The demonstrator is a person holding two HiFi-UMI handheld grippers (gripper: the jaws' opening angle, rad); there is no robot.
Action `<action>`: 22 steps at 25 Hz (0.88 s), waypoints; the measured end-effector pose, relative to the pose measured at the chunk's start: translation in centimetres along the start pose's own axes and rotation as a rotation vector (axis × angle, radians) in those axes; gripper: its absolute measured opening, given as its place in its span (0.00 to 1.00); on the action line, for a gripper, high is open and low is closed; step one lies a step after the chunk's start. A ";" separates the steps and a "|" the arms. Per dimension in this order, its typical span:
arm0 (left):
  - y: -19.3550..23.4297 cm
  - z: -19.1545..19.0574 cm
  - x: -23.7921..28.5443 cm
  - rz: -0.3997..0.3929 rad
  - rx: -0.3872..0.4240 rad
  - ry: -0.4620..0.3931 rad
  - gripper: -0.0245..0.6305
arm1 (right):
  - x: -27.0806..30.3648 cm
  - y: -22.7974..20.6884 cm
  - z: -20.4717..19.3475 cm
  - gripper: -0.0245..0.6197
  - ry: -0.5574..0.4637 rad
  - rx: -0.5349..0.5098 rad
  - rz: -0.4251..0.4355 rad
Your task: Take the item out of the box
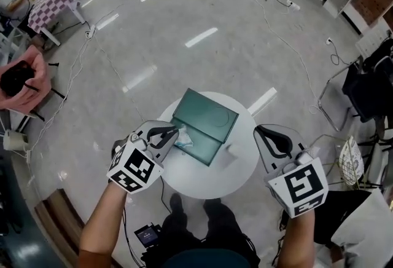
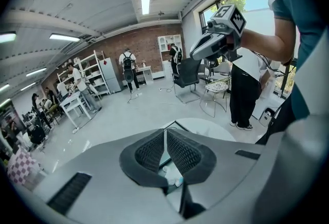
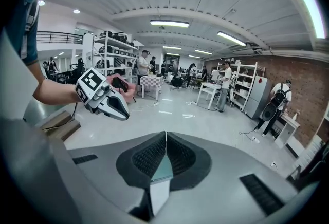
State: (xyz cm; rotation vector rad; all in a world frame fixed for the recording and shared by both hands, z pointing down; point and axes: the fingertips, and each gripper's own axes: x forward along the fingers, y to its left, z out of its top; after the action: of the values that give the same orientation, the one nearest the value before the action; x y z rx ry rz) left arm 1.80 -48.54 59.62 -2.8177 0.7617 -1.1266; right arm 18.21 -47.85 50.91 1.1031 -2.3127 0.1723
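Note:
A dark green box (image 1: 206, 116) lies open on the round white table (image 1: 236, 171), lid flat beside the tray. The item (image 1: 185, 139), a small white and pale blue wrapped packet, rests in the tray's left end. My left gripper (image 1: 178, 131) is shut, its tips right above the packet; whether they pinch the wrap does not show. Under its closed pads, the left gripper view shows the packet (image 2: 172, 175) in the box. My right gripper (image 1: 260, 132) is shut and empty, held off the table's right side. The right gripper view shows the left gripper (image 3: 125, 114) across from it.
A metal chair draped in black (image 1: 368, 85) stands to the right, a pink seat (image 1: 24, 85) to the far left. Cables (image 1: 288, 39) trail over the grey floor. The person's legs and shoes (image 1: 196, 211) are at the table's near edge.

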 end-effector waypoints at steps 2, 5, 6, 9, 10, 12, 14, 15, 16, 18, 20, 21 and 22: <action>-0.3 -1.8 2.2 -0.022 -0.006 0.025 0.07 | 1.1 -0.3 -2.0 0.10 0.015 0.013 0.004; -1.0 -4.7 5.5 -0.054 -0.020 0.067 0.07 | 2.5 -0.7 -4.9 0.10 0.036 0.036 0.009; -1.1 -5.4 6.4 -0.060 -0.025 0.078 0.07 | 2.8 -1.0 -5.6 0.10 0.042 0.042 0.009; -1.4 -7.8 8.7 -0.077 -0.042 0.114 0.15 | 3.9 -1.3 -7.4 0.10 0.059 0.055 0.012; -1.6 -8.8 9.6 -0.087 -0.049 0.129 0.18 | 4.4 -1.3 -8.2 0.10 0.066 0.061 0.015; -2.1 -11.2 11.7 -0.110 -0.064 0.161 0.22 | 5.7 -1.3 -10.2 0.10 0.077 0.077 0.024; -2.6 -13.6 14.2 -0.131 -0.078 0.193 0.26 | 7.1 -1.5 -12.2 0.10 0.085 0.087 0.030; -2.8 -14.7 15.5 -0.139 -0.083 0.211 0.28 | 7.7 -1.7 -13.3 0.10 0.089 0.091 0.033; -3.1 -15.8 16.8 -0.145 -0.084 0.229 0.30 | 8.2 -1.8 -14.4 0.10 0.092 0.094 0.035; -3.7 -17.9 19.2 -0.153 -0.077 0.268 0.33 | 9.0 -2.1 -16.4 0.10 0.101 0.103 0.039; -4.2 -20.0 21.4 -0.165 -0.066 0.310 0.36 | 9.8 -2.4 -18.2 0.10 0.111 0.114 0.040; -4.4 -21.0 22.4 -0.172 -0.058 0.332 0.38 | 10.2 -2.5 -19.0 0.10 0.116 0.119 0.040; -4.6 -21.9 23.3 -0.178 -0.050 0.354 0.39 | 10.5 -2.6 -19.7 0.10 0.120 0.123 0.042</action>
State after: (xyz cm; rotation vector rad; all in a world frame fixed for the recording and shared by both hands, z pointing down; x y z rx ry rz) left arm 4.05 -51.24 91.76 -2.8069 0.5640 -1.6874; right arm 23.46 -49.88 72.68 1.0731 -2.2438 0.3908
